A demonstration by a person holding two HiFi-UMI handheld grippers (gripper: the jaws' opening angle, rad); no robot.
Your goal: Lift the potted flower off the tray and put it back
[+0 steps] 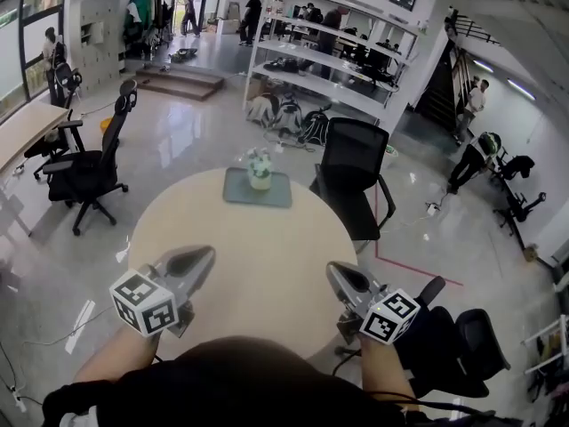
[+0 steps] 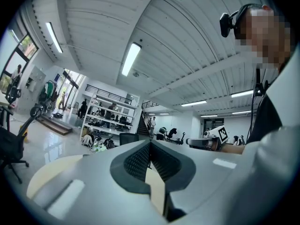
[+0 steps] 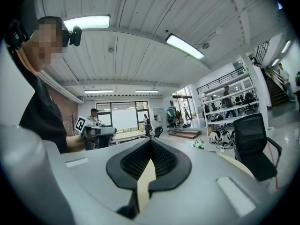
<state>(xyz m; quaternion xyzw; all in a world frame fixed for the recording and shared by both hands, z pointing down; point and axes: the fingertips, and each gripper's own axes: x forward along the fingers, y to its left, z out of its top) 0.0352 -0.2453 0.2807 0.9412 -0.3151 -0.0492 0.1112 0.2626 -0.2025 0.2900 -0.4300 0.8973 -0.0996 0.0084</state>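
Both claws are closed and empty. The left gripper (image 2: 150, 143) shows its ribbed pads meeting at the tips, with only pale tabletop visible through the slit below them. The right gripper (image 3: 151, 142) looks the same, its pads together on nothing. In the head view they hover over the near edge of the round table (image 1: 267, 274), one toward each side of that edge, well apart from each other and pointing level. The potted flower (image 1: 260, 171) stands upright on the grey-green tray (image 1: 280, 196), which lies at the table's far edge, about midway across it. The pot is therefore straight across the table from the person, well apart from both claws, with bare tabletop between. Neither claw is aimed at it, since each is toed inward: in the left gripper view the flower sits left of the jaw line, and in the right gripper view it sits right of it. The pot's long axis is vertical, so level jaws coming in from the side would suit it. They would first have to open, and whichever hand goes must swing outward to line up. The left claw looks slightly the nearer in the head view, though the difference is small. A black office chair (image 1: 356, 172) stands just beside the table's far right edge.
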